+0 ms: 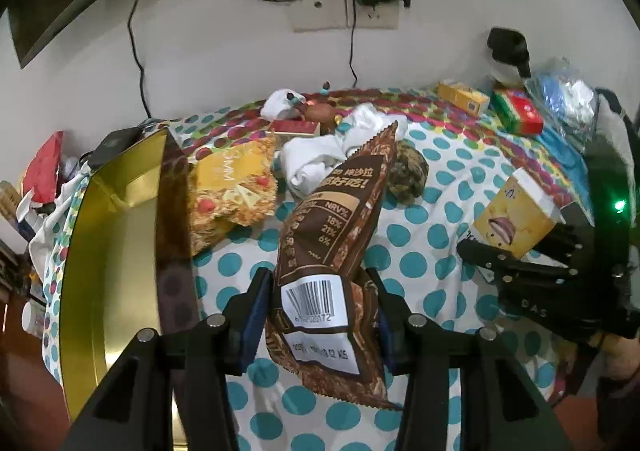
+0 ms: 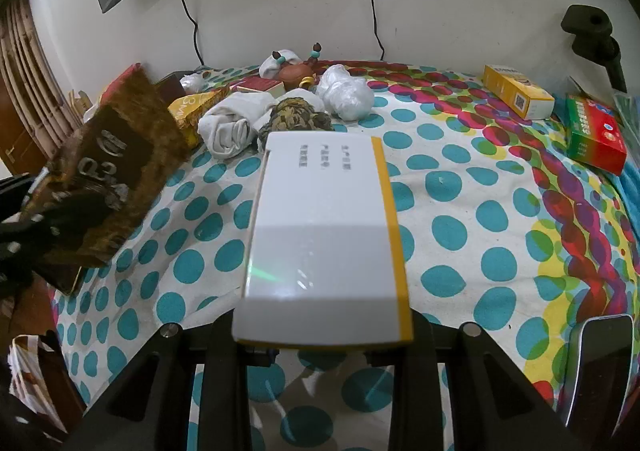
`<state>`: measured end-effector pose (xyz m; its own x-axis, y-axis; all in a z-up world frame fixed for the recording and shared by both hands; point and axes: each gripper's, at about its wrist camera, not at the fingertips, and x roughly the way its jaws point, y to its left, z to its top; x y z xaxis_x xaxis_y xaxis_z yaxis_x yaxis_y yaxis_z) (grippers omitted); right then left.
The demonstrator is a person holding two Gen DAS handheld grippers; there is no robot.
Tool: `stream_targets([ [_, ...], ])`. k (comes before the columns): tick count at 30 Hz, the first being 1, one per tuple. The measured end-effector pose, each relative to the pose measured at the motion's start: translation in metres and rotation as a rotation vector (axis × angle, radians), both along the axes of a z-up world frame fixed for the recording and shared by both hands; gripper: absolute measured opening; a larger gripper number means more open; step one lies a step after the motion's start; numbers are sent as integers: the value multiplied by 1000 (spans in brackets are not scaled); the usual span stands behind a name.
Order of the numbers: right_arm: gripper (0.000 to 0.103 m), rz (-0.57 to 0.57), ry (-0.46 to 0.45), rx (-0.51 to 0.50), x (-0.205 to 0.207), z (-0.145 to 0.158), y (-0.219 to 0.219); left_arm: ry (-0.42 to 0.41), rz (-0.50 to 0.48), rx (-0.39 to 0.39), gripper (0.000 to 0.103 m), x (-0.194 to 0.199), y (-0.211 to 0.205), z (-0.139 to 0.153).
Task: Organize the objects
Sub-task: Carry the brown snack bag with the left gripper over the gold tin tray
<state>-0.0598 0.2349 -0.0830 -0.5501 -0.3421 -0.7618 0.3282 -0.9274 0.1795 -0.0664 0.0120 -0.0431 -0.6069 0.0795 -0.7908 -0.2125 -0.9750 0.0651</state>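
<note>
Clearly the sorting is at an early stage. The left claw is clenched on a brown snack bag, its blue pads pressing the bag's lower part beside the barcode; the bag hangs clear of the dotted tabletop, just to the 3 o'clock side of an open gold box, which looks empty. That box is probably the destination, though nothing confirms it. The right claw is clenched on a white and yellow carton, held above the cloth; its fingertips are covered by the carton itself, so the exact contact cannot be seen.

Much remains loose at 12 o'clock: an orange snack packet, white rolled cloth, a crumpled plastic wrap, a red box. Toward 2 o'clock lie a yellow box and a green and red box.

A phone is cut off at 4 o'clock. The small brown ornament at the back is too small to identify, and the gold box's near end runs out of frame.
</note>
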Motion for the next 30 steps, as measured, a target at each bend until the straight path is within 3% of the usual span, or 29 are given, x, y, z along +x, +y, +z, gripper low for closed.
stream_targets([
  [7,28,0,0,1,0,0,1,7,43,135,47,8,-35,33],
  [18,28,0,-1,-1,1,0,0,73,272,118,47,-11,-135,78],
  [23,28,1,-1,-1,1,0,1,46,344,135,47,-35,-177,74],
  [30,28,0,1,7,1,-1,1,-11,379,147,47,-73,-193,54],
])
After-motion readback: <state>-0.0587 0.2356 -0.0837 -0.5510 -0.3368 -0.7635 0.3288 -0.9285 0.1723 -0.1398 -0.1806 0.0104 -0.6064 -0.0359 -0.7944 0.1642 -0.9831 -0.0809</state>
